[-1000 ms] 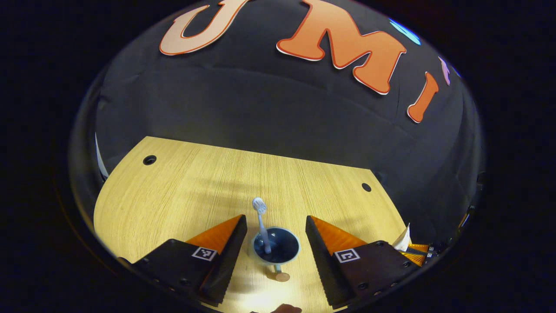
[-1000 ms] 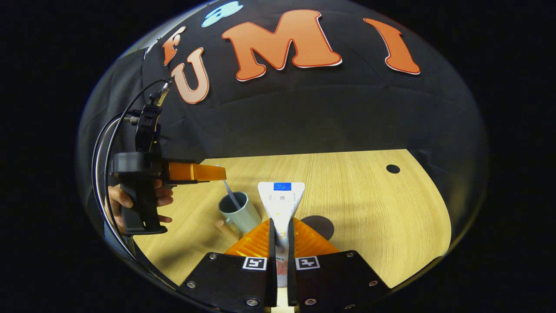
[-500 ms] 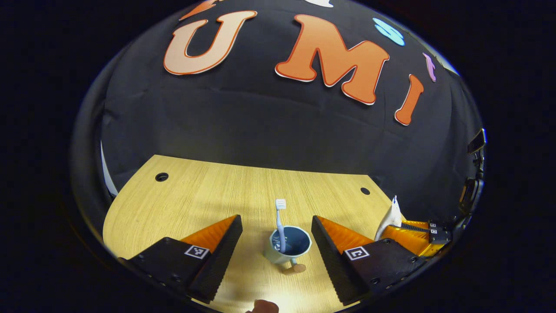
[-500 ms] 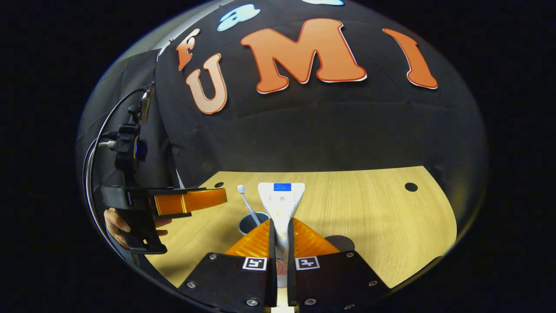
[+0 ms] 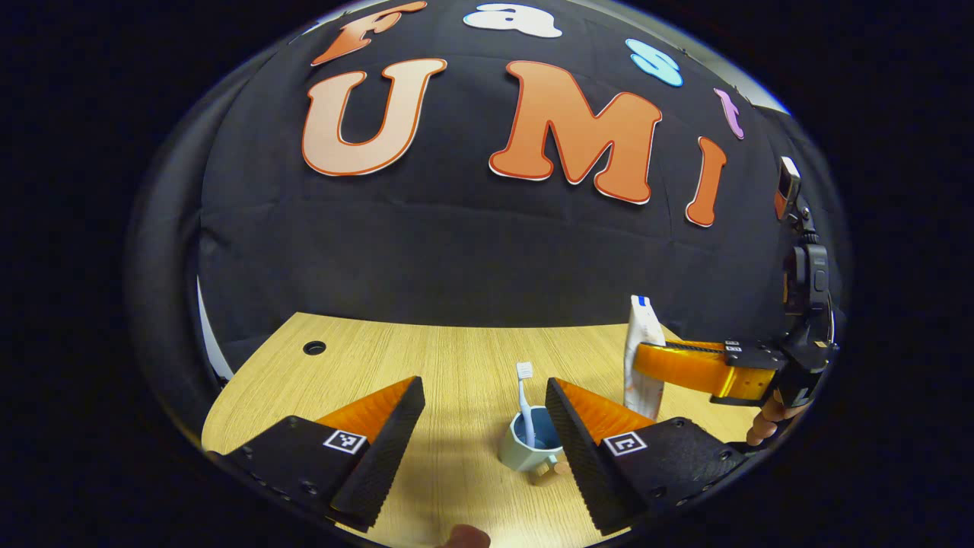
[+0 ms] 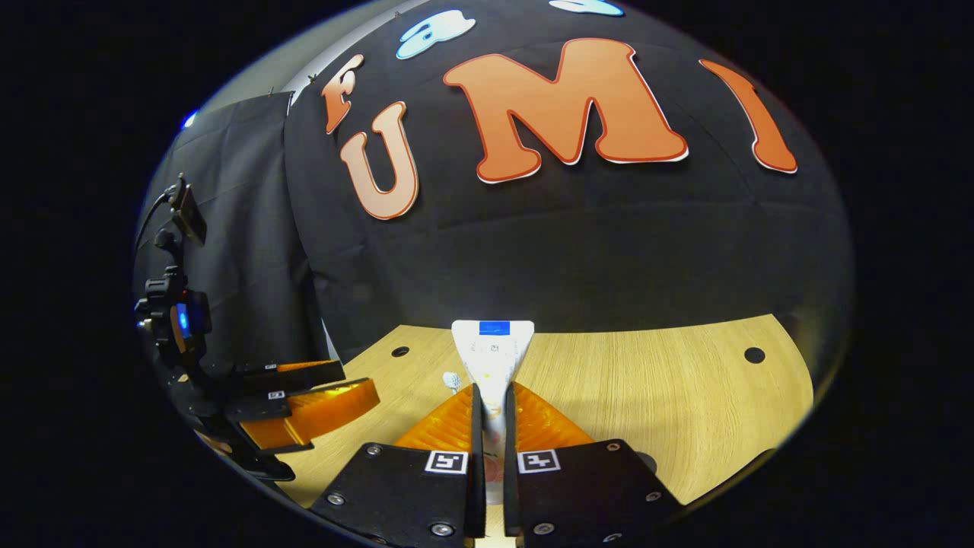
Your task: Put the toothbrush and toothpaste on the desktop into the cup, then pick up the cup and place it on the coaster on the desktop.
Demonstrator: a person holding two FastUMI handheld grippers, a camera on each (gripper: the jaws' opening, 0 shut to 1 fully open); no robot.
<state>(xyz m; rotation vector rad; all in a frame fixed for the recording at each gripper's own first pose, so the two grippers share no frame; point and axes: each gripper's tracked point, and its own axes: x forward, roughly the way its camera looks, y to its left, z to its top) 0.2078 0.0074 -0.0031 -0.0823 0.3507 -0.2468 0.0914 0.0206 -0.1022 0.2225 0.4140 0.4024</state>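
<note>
The toothbrush [image 5: 523,396] stands head-up in the cup [image 5: 530,450] on the tabletop [image 5: 456,365], between the spread, empty jaws of the left gripper [image 5: 482,415]. The toothpaste [image 6: 492,358] is held upright above the tabletop, clenched in the right gripper [image 6: 488,415] jaws.

Wooden desktop [image 5: 456,365] — round holes [image 5: 314,348] near back corners.
</note>
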